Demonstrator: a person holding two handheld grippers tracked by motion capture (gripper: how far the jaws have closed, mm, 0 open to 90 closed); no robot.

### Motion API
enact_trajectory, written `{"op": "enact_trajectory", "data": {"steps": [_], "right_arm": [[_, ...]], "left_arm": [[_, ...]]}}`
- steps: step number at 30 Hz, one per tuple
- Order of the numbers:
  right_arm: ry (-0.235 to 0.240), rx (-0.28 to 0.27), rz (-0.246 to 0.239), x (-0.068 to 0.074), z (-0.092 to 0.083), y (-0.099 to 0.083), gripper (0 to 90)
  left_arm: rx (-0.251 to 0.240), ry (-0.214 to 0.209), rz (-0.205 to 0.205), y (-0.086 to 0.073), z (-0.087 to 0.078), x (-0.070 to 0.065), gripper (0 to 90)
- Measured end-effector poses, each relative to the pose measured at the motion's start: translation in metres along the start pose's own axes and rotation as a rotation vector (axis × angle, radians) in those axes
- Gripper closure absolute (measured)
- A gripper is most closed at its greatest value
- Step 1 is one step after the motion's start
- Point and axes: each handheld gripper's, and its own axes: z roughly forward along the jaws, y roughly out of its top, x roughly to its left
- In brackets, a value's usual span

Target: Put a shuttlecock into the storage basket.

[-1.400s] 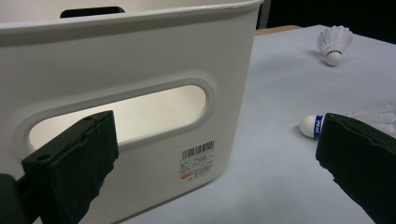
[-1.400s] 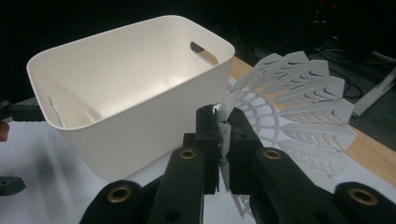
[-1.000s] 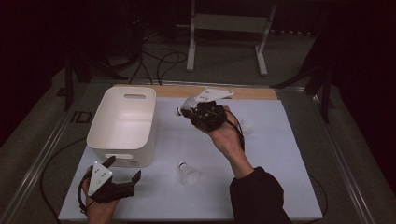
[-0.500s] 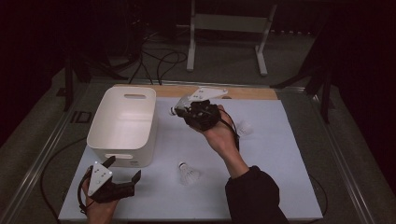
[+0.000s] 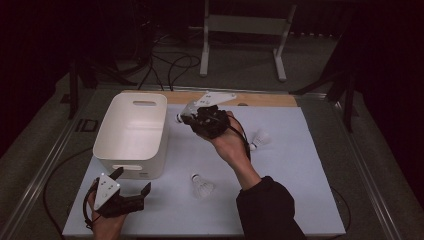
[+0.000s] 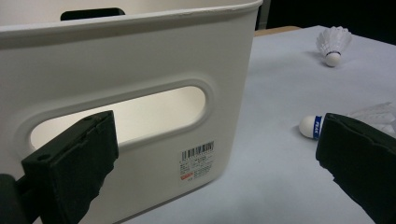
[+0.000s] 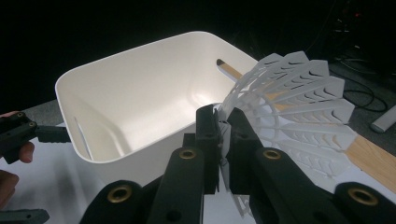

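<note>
While our left gripper [image 5: 131,192] rests low at the near left corner of the pale grey tabletop [image 5: 300,190], its jaws stand spread wide with nothing between them, aimed at the near wall of the white plastic bin with slotted handles [image 5: 131,131]. In the left gripper view that wall with its barcode label [image 6: 197,161] sits close ahead, and a white feathered shuttlecock with a blue-banded cork [image 6: 327,126] lies on the tabletop to the right of the bin, partly behind the right jaw. In the high view this shuttlecock [image 5: 202,186] lies near the front edge, between our two forearms. Further right, our right gripper [image 5: 190,116] is held up just beside the bin's far right corner, its jaws pressed together on the skirt of a second white feathered shuttlecock [image 7: 289,107], which hangs above the tabletop near the bin's rim. A third white shuttlecock [image 5: 260,138] lies on the tabletop just right of our right hand [image 5: 230,145]
</note>
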Motion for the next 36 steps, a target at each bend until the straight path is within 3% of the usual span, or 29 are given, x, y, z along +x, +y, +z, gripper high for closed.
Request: {"op": "enact_trajectory", "data": {"steps": [36], "right_arm": [[0.034,0.012,-0.012,0.011,0.027,0.011,85.7]], "left_arm": [[-0.004,-0.004,-0.005,0.000,0.000,0.000,0.0]]}}
